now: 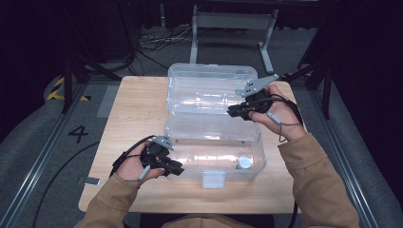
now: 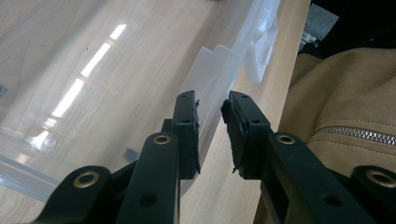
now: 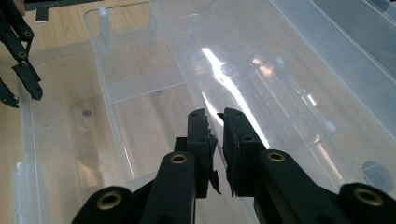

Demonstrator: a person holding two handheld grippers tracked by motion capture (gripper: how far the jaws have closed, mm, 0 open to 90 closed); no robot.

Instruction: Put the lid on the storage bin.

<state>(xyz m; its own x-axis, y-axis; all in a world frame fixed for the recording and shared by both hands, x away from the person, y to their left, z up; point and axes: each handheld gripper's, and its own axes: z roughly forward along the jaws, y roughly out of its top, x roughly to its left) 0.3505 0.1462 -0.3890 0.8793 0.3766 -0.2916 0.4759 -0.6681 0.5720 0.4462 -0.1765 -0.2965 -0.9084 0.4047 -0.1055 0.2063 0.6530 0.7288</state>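
Observation:
A clear plastic box [image 1: 215, 134] stands open on the wooden table, its lid [image 1: 209, 78] laid back flat behind it. A small silver disc [image 1: 244, 162] lies inside at the front right. My left gripper [image 1: 178, 170] is at the box's front left corner. Its jaws straddle the front wall [image 2: 215, 65], one inside and one outside, closed down on it [image 2: 210, 126]. My right gripper [image 1: 231, 112] reaches in from the right at the hinge line. Its jaws [image 3: 215, 140] sit almost together over the lid's near rim [image 3: 180, 60]. The left gripper [image 3: 18, 91] appears at the far wall of the box [image 3: 60, 135].
A white latch [image 1: 213, 179] hangs from the middle of the box's front wall, also seen as the latch [image 2: 261, 46]. Bare table [image 1: 138, 104] lies to the left of the box. Tan sleeves come in from the bottom. Cables and metal frame legs lie on the floor beyond.

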